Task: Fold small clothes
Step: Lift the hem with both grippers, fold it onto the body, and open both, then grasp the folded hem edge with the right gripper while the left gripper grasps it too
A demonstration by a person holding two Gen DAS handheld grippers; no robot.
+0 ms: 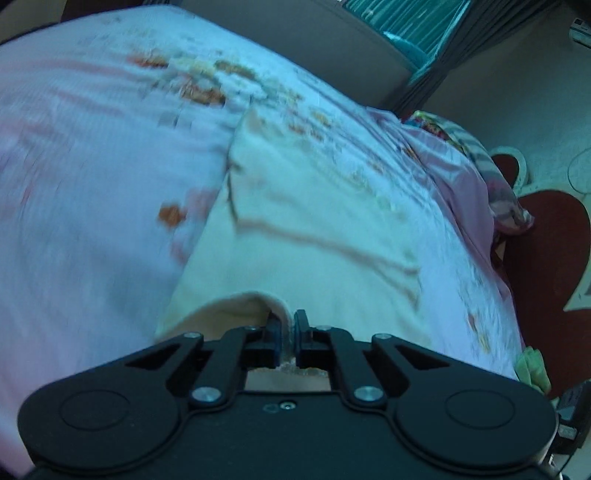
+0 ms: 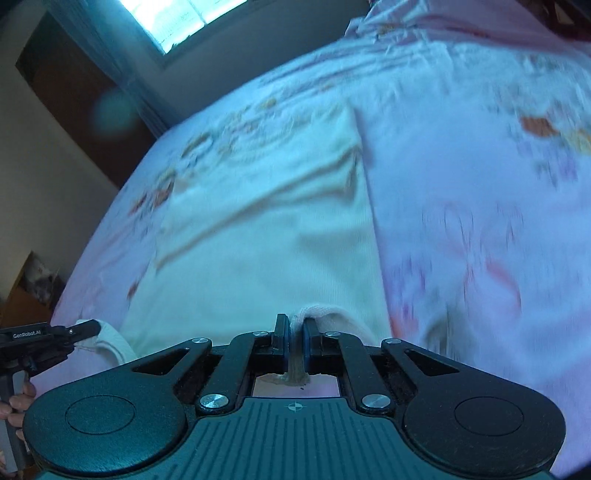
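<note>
A small cream garment [image 1: 295, 229] lies spread on a pink flowered bedsheet [image 1: 92, 166], with long creases across it. My left gripper [image 1: 289, 325] is shut on the garment's near edge, lifting a small fold. In the right wrist view the same garment [image 2: 266, 221] stretches away from me. My right gripper [image 2: 294, 328] is shut on its near edge too. The left gripper [image 2: 79, 330] shows at the lower left of that view, pinching the garment's other near corner. Both views are motion-blurred.
The bed [image 2: 480, 184] fills most of both views. A patterned pillow [image 1: 491, 173] lies at the bed's right edge above a red floor mat [image 1: 546, 236]. A window [image 2: 177, 18] and a dark wardrobe [image 2: 74, 85] stand beyond the bed.
</note>
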